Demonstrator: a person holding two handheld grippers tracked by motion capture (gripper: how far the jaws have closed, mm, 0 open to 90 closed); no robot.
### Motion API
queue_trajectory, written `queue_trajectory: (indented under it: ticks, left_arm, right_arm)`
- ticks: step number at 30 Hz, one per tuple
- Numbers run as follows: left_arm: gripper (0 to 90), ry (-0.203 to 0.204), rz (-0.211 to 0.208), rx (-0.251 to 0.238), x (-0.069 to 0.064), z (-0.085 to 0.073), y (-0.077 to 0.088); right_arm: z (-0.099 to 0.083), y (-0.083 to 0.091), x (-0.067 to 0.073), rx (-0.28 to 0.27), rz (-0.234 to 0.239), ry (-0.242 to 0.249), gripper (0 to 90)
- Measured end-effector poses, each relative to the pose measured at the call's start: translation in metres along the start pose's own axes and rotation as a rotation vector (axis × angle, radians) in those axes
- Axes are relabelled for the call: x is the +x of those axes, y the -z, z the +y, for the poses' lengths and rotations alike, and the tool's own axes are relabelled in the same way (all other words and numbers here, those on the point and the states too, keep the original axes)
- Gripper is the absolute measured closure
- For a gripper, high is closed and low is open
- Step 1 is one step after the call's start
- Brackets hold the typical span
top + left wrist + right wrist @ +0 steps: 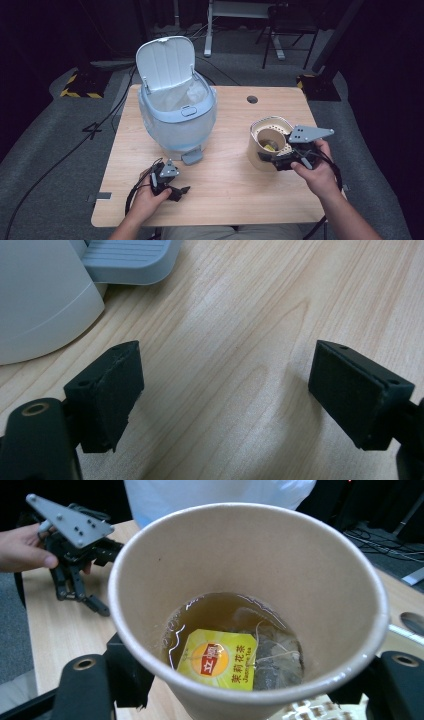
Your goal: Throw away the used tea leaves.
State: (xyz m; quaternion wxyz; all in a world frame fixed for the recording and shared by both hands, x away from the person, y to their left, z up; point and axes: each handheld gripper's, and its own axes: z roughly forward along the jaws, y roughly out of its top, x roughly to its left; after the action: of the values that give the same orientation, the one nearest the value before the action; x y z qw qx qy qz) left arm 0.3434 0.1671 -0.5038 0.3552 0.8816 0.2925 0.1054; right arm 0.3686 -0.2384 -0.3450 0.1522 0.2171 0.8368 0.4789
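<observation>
Paper cup point(300, 575): one, holding one teabag point(220, 660).

A tan paper cup point(250, 570) is holding amber tea and a yellow tea bag tag point(217, 660) showing a red-and-orange emblem; a pale blue bin point(177, 117) is standing on the light woodgrain table point(225, 195).

Each of the 2 black hand-held grippers, left gripper point(176, 190) and right gripper point(280, 162), carries a grey 3-cornered screw-studded plate, black cables and square matte pads point(112, 390).
</observation>
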Motion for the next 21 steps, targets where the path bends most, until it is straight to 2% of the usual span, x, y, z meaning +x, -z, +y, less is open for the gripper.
queue_trajectory:
  ticks: [5, 11, 15, 21]
  left_arm:
    - [15.2, 0.001, 0.0, 0.0, 0.0, 0.0, 0.0]
    - [15.2, 0.0, 0.0, 0.0, 0.0, 0.0, 0.0]
    - [15.2, 0.0, 0.0, 0.0, 0.0, 0.0, 0.0]
    - [15.2, 0.0, 0.0, 0.0, 0.0, 0.0, 0.0]
  right_arm:
    - [0.013, 0.007, -0.018, 0.003, -0.023, -0.002, 29.6]
    - [0.023, 0.015, -0.042, 0.002, -0.023, 0.003, 29.8]
    - [0.023, 0.016, -0.057, 0.0, -0.032, -0.004, 29.8]
    - [0.016, 0.014, -0.08, 0.021, -0.084, 0.004, 30.0]
